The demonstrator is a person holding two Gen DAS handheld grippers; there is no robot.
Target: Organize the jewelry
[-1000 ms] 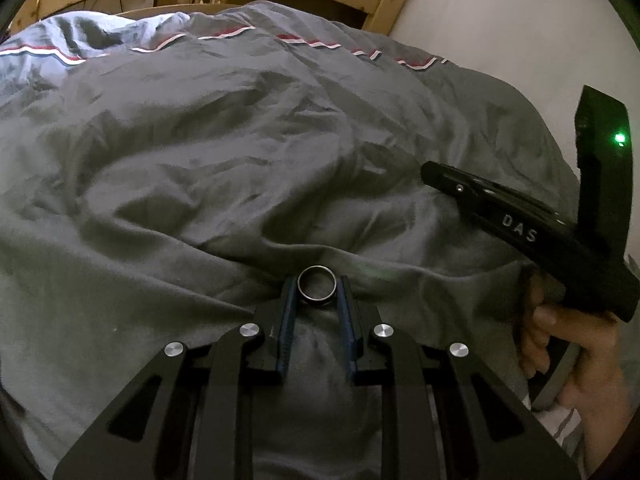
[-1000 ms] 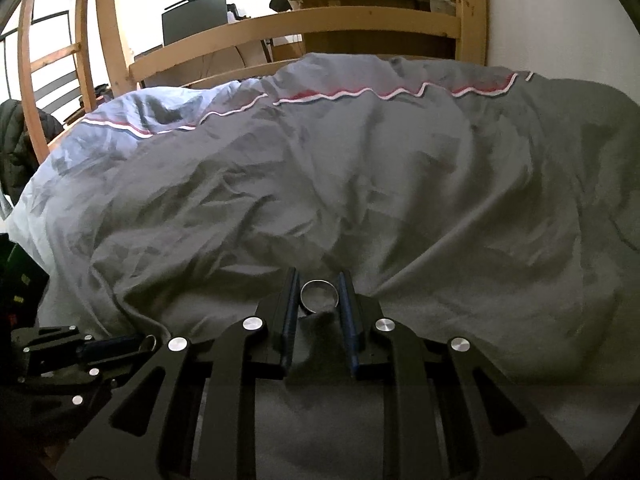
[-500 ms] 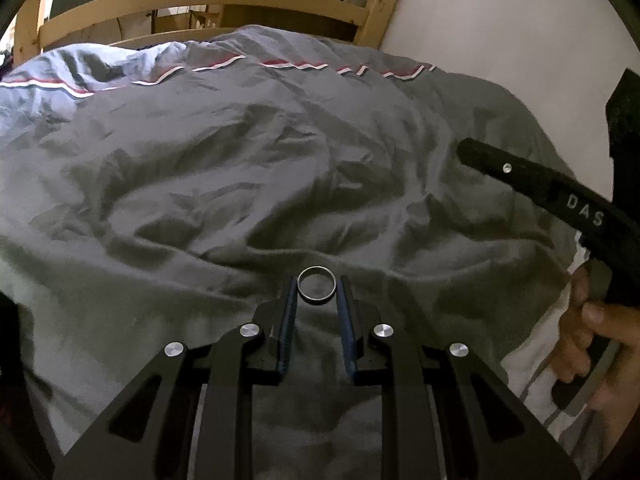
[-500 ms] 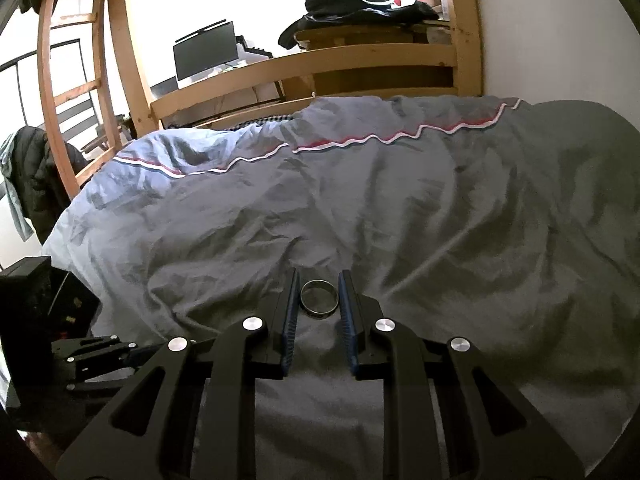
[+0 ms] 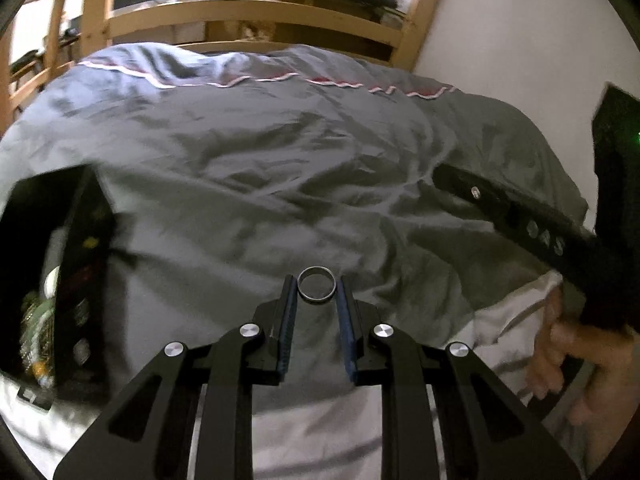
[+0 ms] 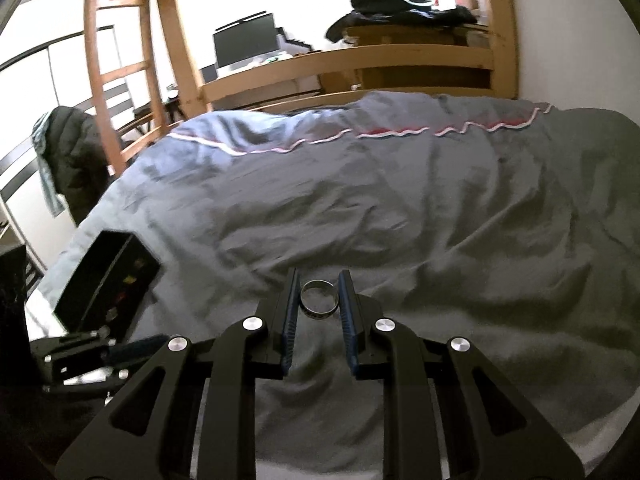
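Observation:
My left gripper (image 5: 317,285) is shut on a grey metal ring (image 5: 317,301), held at the fingertips above the grey duvet (image 5: 256,184). My right gripper (image 6: 319,287) is shut on a second silver ring (image 6: 319,312), also pinched between the blue pads. An open black jewelry box (image 5: 60,280) with small items in its compartments stands at the left of the left wrist view; in the right wrist view the jewelry box (image 6: 108,280) lies on the bed at the lower left. The right gripper's black body (image 5: 520,216) and the hand (image 5: 568,360) holding it show at the right of the left wrist view.
A wooden bed frame (image 6: 344,64) runs across the far end, with a ladder (image 6: 112,60) at the left. A white wall (image 5: 520,40) borders the bed on the right. A monitor (image 6: 244,44) and dark clothes (image 6: 400,4) lie beyond the frame. A jacket (image 6: 68,152) hangs at the left.
Both grippers have risen and drawn back from the duvet, each still holding its ring. The black jewelry box has come into view at the left in both views.

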